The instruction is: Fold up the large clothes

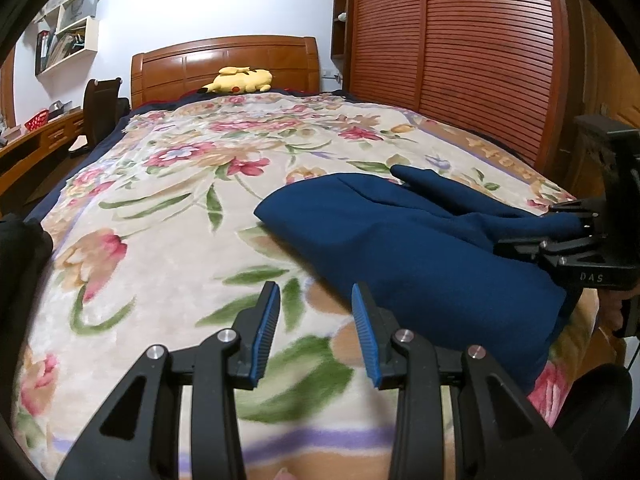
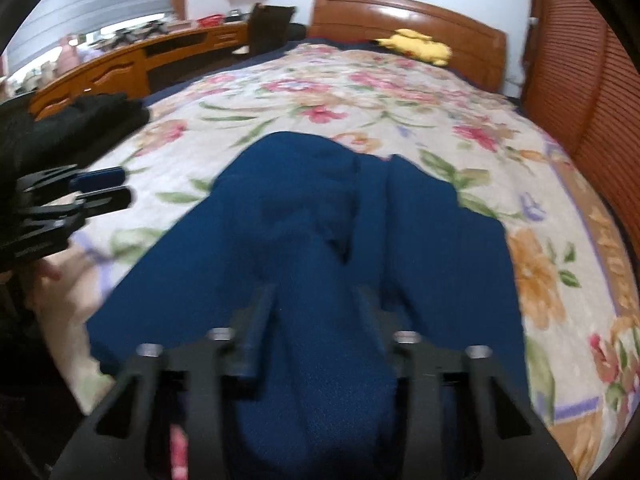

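Here the right gripper [image 2: 316, 332] sits low on the near end of the dark blue garment [image 1: 400, 248], and a thick ridge of the cloth is bunched up between its fingers; seen from the left wrist view, the two black fingers have a fold of the blue fabric pinched between them. So it is clamped on the garment. The left gripper [image 1: 316, 332] has its blue-padded jaws apart with nothing between them, hovering over the floral blanket [image 1: 168, 216] just beside the garment's near left edge, not touching the cloth.

The garment lies partly folded on the blanket, near the foot of the bed and towards the slatted wooden wardrobe [image 1: 460, 60]; one narrower part, a sleeve or leg, lies along the top on the wardrobe side. Beyond the garment, by the wooden headboard [image 1: 224, 64], rests a yellow plush toy [image 1: 240, 80], well apart from the work. A dark cloth pile [image 2: 72, 120] lies at the blanket's edge on the side away from the wardrobe.

To do this fold well, I judge that the right grip should hold all the gathered layers, not just the top one, before lifting. The left gripper would best take the matching near edge, so both ends rise evenly. Carrying the edge low and flat towards the garment's far end should keep the loose part from sliding off the stack.
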A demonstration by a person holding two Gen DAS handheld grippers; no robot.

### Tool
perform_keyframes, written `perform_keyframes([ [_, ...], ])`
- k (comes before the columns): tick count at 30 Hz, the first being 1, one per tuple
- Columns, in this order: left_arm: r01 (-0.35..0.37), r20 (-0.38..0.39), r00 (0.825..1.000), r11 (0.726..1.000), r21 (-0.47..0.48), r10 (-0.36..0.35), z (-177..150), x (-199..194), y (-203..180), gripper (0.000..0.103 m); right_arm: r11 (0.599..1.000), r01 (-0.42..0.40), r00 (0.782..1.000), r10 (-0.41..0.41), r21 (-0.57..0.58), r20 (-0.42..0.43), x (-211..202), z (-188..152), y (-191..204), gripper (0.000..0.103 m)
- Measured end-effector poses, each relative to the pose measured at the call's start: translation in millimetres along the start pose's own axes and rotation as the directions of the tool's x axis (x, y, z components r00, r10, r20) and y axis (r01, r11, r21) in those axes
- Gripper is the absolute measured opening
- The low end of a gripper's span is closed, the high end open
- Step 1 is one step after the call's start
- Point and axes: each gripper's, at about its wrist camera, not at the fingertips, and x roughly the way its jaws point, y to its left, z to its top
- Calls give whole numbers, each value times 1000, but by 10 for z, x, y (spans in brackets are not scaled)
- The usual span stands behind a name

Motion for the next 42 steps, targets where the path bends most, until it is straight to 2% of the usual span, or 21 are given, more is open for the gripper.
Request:
perform_keyframes([
  [3,3,-2,1000,1000,2,-3,-4,6,-22,36,999,15,999,-14,-50,30,-87,7,70,7],
  [10,16,4,1000,1000,4,-16,10,18,-61,36,993,103,978,-90,-62,187,-605,107,50,5],
  [14,32,8,999,999,12,-32,15,10,-118,36,987,158,967,-148,-33,208,-805,17,-91,5],
  [17,39,12,999,999,21,-39,15,-2,-166,36,977,210,958,-212,29,192,-886,-133,-310,4],
  [21,47,16,999,998,34,-48,9,-31,-218,36,950,301,945,-308,76,109,-784,-442,-573,5],
  [23,49,24,998,998,41,-50,12,-54,-244,36,953,289,956,-292,90,22,-595,-608,-700,5],
  [26,54,34,998,998,40,-55,21,-83,-259,36,959,260,965,-263,116,11,-574,-692,-730,5],
  [29,56,36,998,998,41,-57,15,-99,-272,36,958,254,966,-259,134,17,-653,-606,-682,19],
  [31,54,38,998,998,41,-55,14,-100,-273,37,951,279,958,-284,132,22,-727,-502,-635,30],
  [33,52,40,998,998,40,-53,12,-113,-267,37,945,300,950,-309,133,47,-832,-442,-602,47],
  [35,51,41,998,998,38,-53,13,-123,-263,37,936,323,938,-336,139,84,-936,-362,-574,53],
  [37,49,41,998,998,36,-50,14,-125,-252,37,934,328,932,-345,142,112,-996,-278,-520,55],
  [42,47,41,998,998,33,-48,15,-137,-239,37,956,270,948,-285,110,145,-935,-121,-274,55],
])
